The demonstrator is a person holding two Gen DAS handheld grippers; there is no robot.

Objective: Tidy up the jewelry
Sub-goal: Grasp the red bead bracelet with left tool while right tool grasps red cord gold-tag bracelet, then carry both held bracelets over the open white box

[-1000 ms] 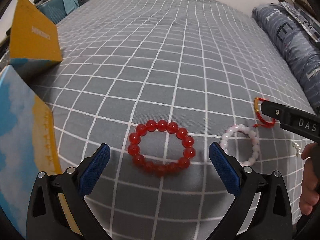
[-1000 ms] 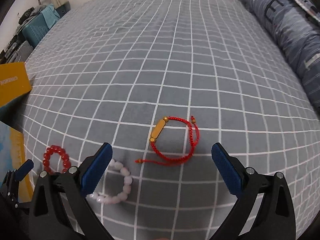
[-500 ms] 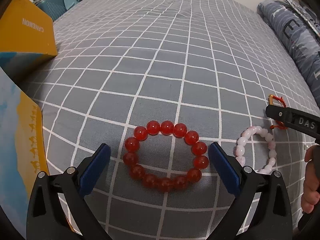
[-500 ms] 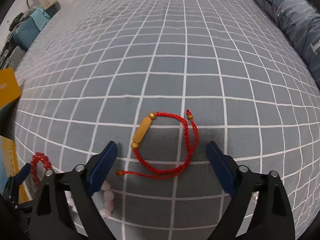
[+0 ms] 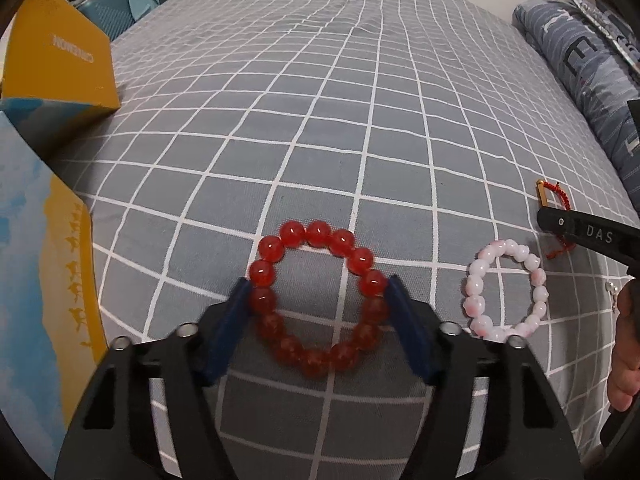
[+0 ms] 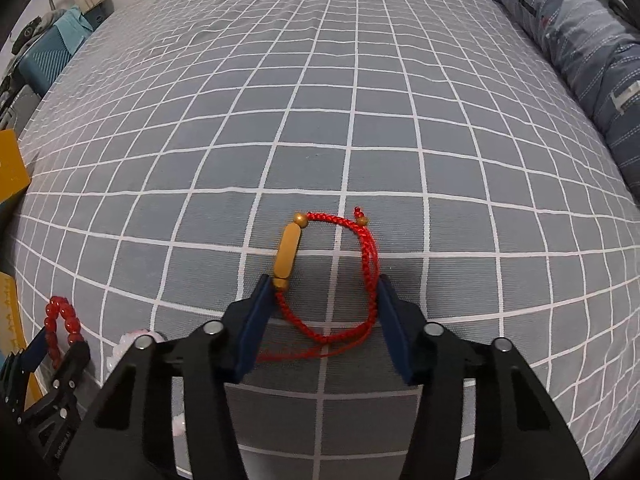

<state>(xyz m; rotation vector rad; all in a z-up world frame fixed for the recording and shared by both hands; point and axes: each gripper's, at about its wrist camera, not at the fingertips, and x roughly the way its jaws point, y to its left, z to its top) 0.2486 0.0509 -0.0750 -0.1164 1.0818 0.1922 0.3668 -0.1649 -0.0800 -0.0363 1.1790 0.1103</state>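
Bracelets lie on the grey checked bedspread (image 5: 360,128) under both my tongs. My left tongs (image 5: 318,286) have just been closing and now clasp the red bead bracelet (image 5: 318,296), pads against beads on either side. My right tongs (image 6: 326,286) have been closing too, pads touching the red cord bracelet (image 6: 332,276) and its gold bar. Between both tongs sits a pink bead bracelet (image 5: 506,290). Yellow boxes (image 5: 60,64) stand left of my left tongs.
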